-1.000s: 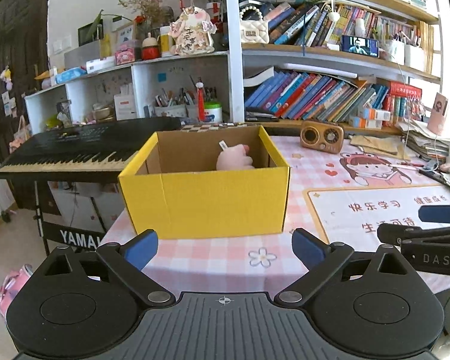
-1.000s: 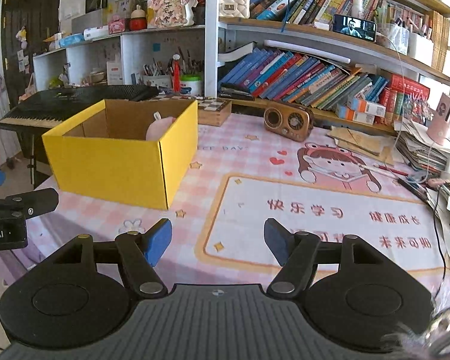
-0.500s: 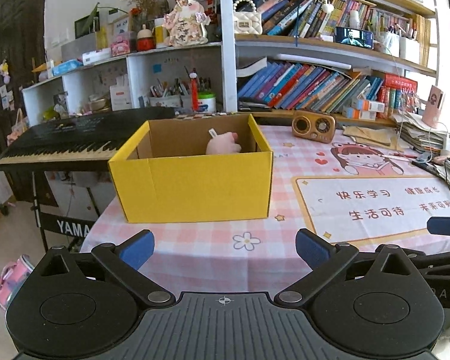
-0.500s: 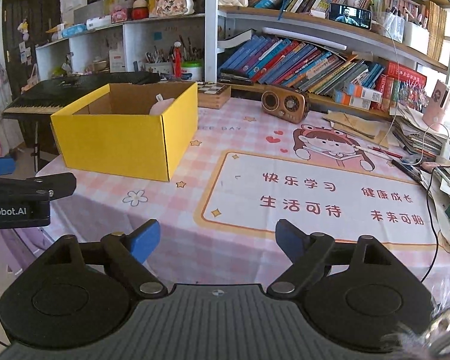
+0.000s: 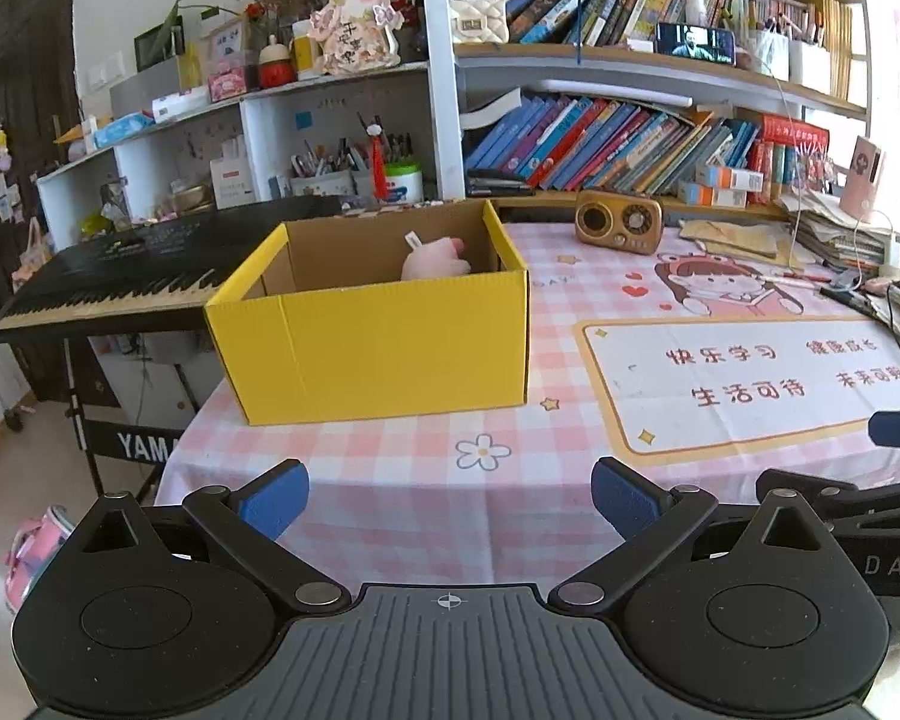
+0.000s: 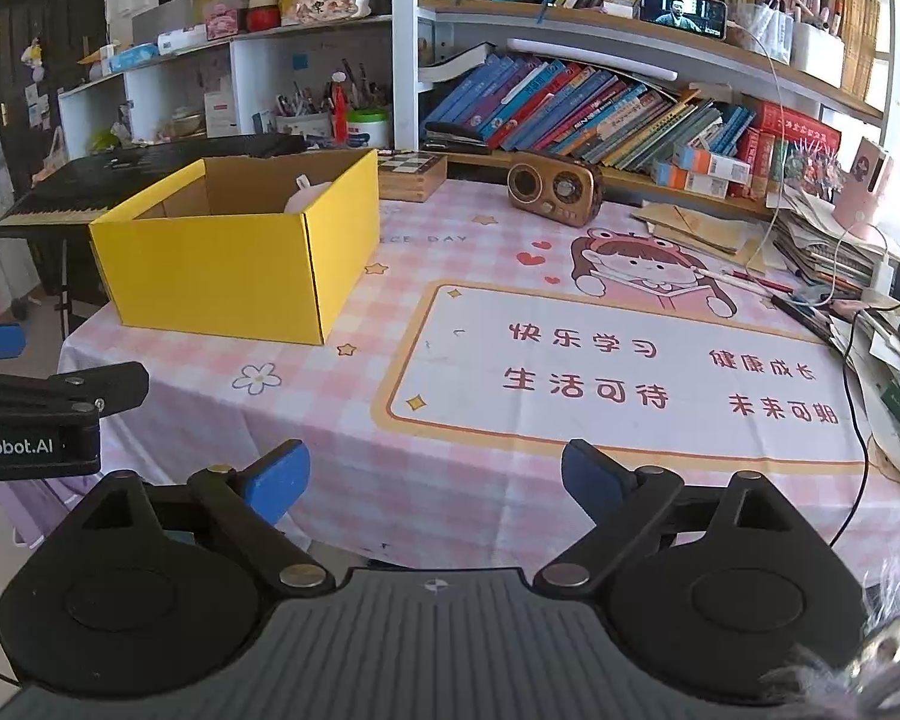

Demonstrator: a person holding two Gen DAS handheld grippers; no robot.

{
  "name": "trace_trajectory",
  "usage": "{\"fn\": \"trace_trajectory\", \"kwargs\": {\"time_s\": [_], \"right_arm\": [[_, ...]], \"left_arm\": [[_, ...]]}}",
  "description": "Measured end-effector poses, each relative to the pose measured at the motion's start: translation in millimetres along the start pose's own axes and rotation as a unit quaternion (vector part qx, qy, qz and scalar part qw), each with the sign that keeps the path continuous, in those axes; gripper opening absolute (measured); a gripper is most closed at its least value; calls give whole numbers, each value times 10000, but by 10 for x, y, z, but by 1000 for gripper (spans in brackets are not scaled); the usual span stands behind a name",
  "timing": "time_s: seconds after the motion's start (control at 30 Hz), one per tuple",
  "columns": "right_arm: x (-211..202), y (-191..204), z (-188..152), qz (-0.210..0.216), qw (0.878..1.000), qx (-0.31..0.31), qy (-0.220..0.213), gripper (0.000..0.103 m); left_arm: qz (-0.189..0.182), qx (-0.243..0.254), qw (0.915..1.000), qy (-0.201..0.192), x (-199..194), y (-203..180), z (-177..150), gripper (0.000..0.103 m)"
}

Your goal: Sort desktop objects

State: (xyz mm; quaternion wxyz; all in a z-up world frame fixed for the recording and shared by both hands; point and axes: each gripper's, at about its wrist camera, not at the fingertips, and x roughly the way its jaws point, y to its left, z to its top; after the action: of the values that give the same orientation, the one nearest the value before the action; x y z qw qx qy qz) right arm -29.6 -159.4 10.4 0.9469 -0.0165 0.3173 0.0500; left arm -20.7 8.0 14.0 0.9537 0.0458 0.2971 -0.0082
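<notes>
A yellow cardboard box [image 5: 384, 348] stands open on the left part of the pink checked tablecloth [image 5: 510, 498]; it also shows in the right wrist view [image 6: 228, 276]. A pink plush toy [image 5: 435, 261] lies inside it, half hidden by the box wall, and its top shows in the right wrist view [image 6: 306, 197]. My left gripper [image 5: 447, 495] is open and empty, near the table's front edge, well short of the box. My right gripper [image 6: 435, 480] is open and empty over the front of the table, right of the box.
A brown retro radio [image 5: 618, 222] stands at the back of the table. A printed desk mat [image 6: 618, 372] covers the right half. Papers, cables and pens [image 6: 858, 300] crowd the right edge. A black keyboard [image 5: 120, 282] stands left of the table; bookshelves stand behind.
Both grippers have drawn back from the box toward the table's front edge, so the box looks smaller and farther. Both stay open and empty.
</notes>
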Motion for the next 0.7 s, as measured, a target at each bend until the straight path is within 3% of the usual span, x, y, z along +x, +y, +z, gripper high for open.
{"fn": "trace_trajectory", "kwargs": {"time_s": [0.7], "right_arm": [[2, -11, -11, 8, 10000, -8, 35, 92]], "left_arm": [[-69, -29, 9999, 112, 3, -3, -17, 103]]}}
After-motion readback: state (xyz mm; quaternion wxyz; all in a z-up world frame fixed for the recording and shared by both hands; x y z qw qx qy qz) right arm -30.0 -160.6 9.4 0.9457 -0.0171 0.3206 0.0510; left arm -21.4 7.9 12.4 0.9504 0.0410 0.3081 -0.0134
